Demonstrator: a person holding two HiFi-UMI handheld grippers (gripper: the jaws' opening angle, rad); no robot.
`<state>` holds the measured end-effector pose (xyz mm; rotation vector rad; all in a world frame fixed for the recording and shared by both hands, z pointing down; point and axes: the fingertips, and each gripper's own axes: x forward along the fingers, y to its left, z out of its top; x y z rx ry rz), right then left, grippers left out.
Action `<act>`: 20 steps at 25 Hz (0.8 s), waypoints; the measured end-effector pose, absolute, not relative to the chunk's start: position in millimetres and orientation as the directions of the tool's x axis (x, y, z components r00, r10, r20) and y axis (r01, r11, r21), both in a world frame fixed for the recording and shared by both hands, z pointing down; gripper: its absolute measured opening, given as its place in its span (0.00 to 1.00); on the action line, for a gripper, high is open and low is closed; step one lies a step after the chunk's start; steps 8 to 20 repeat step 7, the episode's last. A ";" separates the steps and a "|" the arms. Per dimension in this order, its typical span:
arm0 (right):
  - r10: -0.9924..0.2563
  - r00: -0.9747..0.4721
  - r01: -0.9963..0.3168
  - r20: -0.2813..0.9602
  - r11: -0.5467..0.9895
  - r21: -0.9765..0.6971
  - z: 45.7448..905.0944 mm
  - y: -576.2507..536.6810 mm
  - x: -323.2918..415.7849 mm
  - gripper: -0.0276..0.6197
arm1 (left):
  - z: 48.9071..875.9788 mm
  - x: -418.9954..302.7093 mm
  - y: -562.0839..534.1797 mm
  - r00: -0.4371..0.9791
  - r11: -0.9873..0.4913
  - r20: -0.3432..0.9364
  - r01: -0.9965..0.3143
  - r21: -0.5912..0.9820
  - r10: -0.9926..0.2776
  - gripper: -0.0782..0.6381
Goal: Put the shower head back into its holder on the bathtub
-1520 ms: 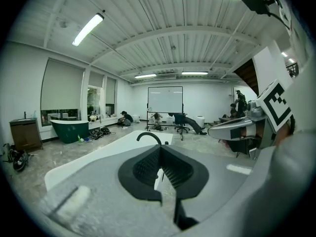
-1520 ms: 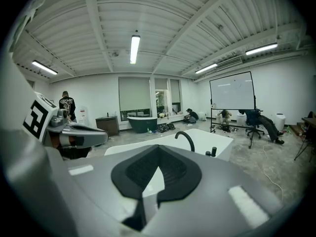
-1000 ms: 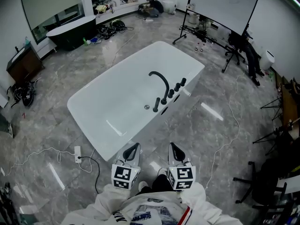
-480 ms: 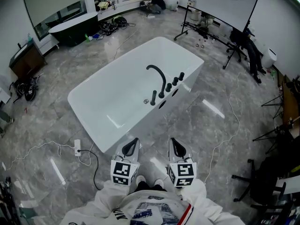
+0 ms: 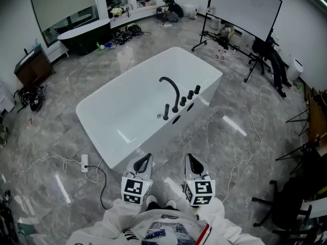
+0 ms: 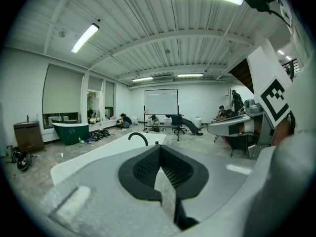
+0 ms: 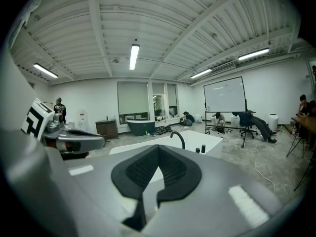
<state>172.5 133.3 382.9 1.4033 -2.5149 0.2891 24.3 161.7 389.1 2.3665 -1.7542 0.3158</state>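
A white bathtub [image 5: 122, 111] stands slantwise on the grey floor ahead of me. On its right rim are a black arched spout [image 5: 171, 88], a row of black knobs [image 5: 190, 93] and a short black upright piece [image 5: 166, 111] that looks like the hand shower. My left gripper [image 5: 147, 158] and right gripper [image 5: 188, 158] hover side by side short of the tub's near corner, both shut with nothing in them. The left gripper view shows the spout [image 6: 138, 136] far beyond the closed jaws. The right gripper view shows the spout [image 7: 178, 137] and knobs [image 7: 202, 148] at the same distance.
A power strip [image 5: 85, 163] with its cable lies on the floor left of me. A dark green tub [image 5: 82, 32] stands at the far left. A whiteboard [image 5: 245, 4], chairs and stands [image 5: 265, 55] fill the right. A person [image 5: 173, 6] crouches at the far wall.
The view has shifted slightly with the person's movement. Both grippers stay side by side, shut and empty. Nothing on the tub has moved.
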 end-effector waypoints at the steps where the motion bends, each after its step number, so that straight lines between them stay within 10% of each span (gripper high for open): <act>1: -0.806 -0.508 -0.854 0.304 0.518 -0.054 382.0 132.9 173.2 0.05 | 388.9 24.8 162.0 0.280 -0.287 0.274 -0.958 0.016 -0.920 0.11; 20: -0.805 -0.512 -0.851 0.300 0.524 -0.045 380.0 132.6 172.7 0.05 | 386.4 27.7 163.8 0.283 -0.289 0.271 -0.957 0.017 -0.920 0.11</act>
